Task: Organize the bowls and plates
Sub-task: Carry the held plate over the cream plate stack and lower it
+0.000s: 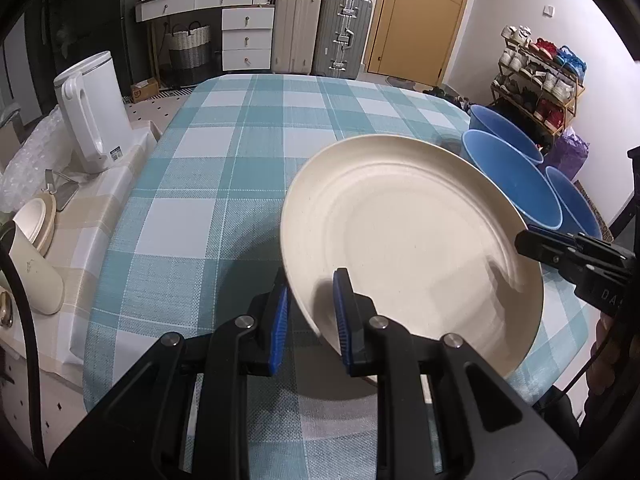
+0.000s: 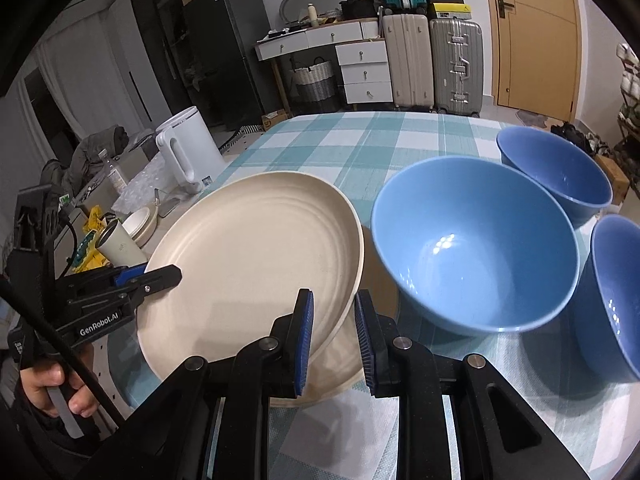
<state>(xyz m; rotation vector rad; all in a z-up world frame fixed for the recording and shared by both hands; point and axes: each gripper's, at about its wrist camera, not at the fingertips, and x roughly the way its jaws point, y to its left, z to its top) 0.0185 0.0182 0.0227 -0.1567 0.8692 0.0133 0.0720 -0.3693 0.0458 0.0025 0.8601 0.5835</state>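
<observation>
Clearly both tongs have hold of one thing: the cream plate [image 1: 412, 240], pinched at opposite edges and held tilted just above the checked tablecloth [image 1: 224, 152]. The left gripper [image 1: 312, 312] is nearly closed, its blue pads [image 1: 280, 320] clamped on the plate's near rim, one pad under and one over. The right gripper [image 2: 332, 332] is likewise almost shut on the rim at the plate's other side; in the left wrist view it [image 1: 532, 244] reaches in from the right of the left tongs.

Three blue bowls sit past the plate, to the right of the right tongs: the nearest bowl [image 2: 476, 248] just beside the plate's edge, a second bowl [image 2: 556, 172] behind it, a third bowl [image 2: 612, 300] at the far right. A white kettle [image 2: 188, 152] stands well off to the left.

Judging by its look, the plate is stiff, fairly light and smooth-surfaced, so it could slide between the pads if tilted further; the raised rim is the sensible place to grip, with one pad inside the lip. The bowls appear glossy, possibly ceramic and breakable; their thin upper rim is the likely hold. With the plate so close to the nearest bowl, a knock is the risk.
</observation>
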